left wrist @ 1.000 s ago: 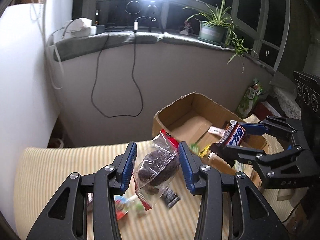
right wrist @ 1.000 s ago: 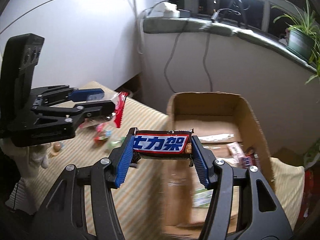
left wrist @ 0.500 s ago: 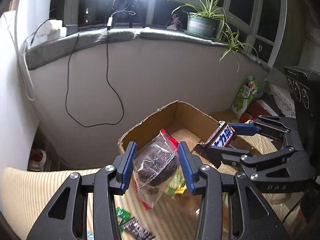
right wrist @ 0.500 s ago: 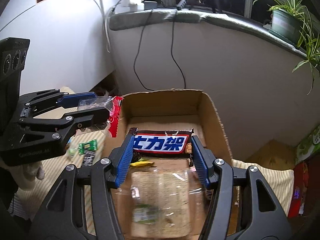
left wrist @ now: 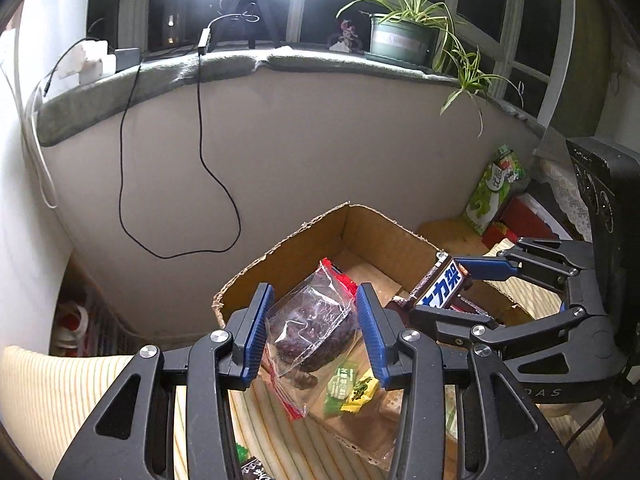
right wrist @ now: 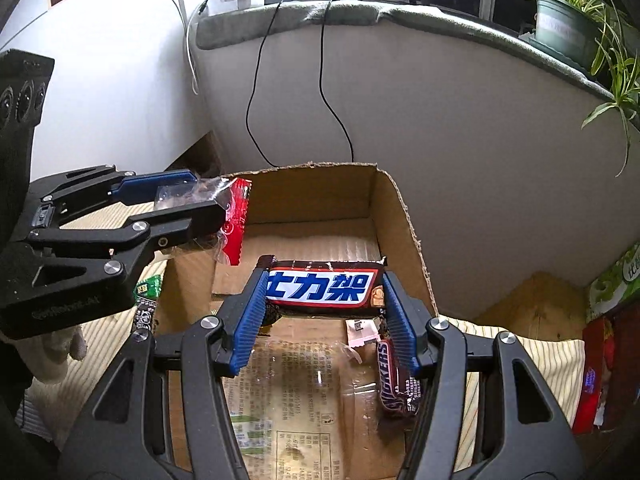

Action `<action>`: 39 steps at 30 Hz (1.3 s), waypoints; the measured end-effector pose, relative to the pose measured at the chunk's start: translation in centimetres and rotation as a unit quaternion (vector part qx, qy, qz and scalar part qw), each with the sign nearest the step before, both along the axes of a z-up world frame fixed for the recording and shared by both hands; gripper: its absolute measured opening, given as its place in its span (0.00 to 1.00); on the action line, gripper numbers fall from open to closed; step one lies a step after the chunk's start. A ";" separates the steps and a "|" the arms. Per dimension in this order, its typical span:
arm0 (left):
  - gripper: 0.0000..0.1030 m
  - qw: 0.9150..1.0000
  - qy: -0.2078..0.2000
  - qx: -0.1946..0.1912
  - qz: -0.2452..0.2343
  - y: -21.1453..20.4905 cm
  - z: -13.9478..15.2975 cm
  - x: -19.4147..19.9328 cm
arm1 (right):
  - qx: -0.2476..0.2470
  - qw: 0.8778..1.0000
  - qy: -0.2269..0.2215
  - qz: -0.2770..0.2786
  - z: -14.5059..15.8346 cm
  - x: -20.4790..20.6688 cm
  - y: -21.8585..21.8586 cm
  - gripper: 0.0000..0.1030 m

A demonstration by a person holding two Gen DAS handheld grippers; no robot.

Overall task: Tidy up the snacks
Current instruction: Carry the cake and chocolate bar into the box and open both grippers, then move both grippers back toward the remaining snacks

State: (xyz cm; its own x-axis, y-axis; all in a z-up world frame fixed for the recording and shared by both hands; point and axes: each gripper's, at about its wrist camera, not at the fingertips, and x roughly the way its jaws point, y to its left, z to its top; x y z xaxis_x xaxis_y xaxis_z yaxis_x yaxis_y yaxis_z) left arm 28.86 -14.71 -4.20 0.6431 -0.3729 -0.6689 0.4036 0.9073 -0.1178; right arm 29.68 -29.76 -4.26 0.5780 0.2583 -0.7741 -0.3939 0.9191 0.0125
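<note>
My left gripper (left wrist: 314,334) is shut on a clear bag with a dark cake (left wrist: 310,330) and a red edge, held over the near rim of the open cardboard box (left wrist: 280,252). In the right wrist view the same left gripper (right wrist: 196,200) hangs at the box's left wall with the bag (right wrist: 236,216). My right gripper (right wrist: 324,304) is shut on a Snickers bar (right wrist: 322,286), gripped by its two ends, above the inside of the cardboard box (right wrist: 400,220). The left wrist view shows that right gripper (left wrist: 444,292) and its bar (left wrist: 442,286) over the box's right part.
Inside the box lie a second Snickers bar (right wrist: 394,380), a clear printed packet (right wrist: 296,392) and small green and yellow sweets (left wrist: 350,386). The box sits on a striped yellow cloth (left wrist: 48,392) with a few loose snacks (right wrist: 146,300). A wall with cables stands behind; green and red packages (left wrist: 496,188) lie right.
Both grippers have travelled with their snacks from over the striped cloth to above the box. The box now fills the lower middle of both views. Neither grip changed.
</note>
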 end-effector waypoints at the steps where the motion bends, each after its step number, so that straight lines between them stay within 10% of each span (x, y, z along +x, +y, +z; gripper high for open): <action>1: 0.41 1.000 -0.001 0.001 -0.001 -0.1 0.0 0.0 | 0.000 1.000 0.001 0.000 -0.1 0.0 -0.1 0.58; 13: 0.47 1.000 -0.009 0.006 0.001 -0.3 0.5 0.1 | -0.004 1.000 -0.001 -0.007 0.0 0.3 -0.1 0.63; 21: 0.53 1.000 -0.018 0.006 0.002 -0.2 1.3 -0.6 | -0.012 1.000 -0.014 -0.010 0.6 -0.2 -0.1 0.87; 39: 0.53 0.998 -0.062 0.003 0.016 3.2 4.9 -7.8 | 0.005 0.999 -0.049 -0.003 4.0 -6.1 1.7 0.89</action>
State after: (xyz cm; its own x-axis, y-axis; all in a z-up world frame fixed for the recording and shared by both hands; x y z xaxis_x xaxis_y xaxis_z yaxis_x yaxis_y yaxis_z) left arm 21.07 -11.54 0.73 0.7328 -0.3478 -0.5848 0.3860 0.9203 -0.0636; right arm 23.55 -28.02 -0.25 0.6523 0.2617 -0.7114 -0.3875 0.9217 -0.0163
